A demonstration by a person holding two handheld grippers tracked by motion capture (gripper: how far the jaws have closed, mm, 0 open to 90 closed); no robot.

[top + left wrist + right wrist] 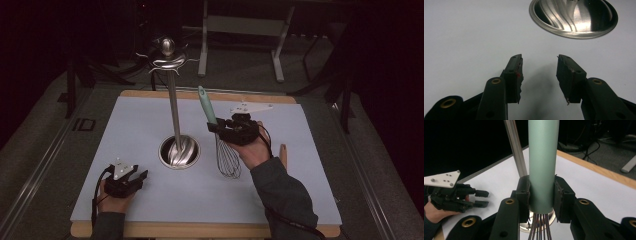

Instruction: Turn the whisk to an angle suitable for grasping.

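A whisk with a pale green handle and a wire head hangs upright above the table, wires down. My right gripper is shut on the lower part of that handle, its pads pressed on both sides. A steel utensil stand with a round base and hooks at its top rises just left of the whisk. My left gripper rests near the table's front left, open with nothing between its fingers, and points toward the base.
A light blue mat covers a wooden board. A wooden handle end shows beside my right wrist. Metal frame legs stand on the floor behind the table.
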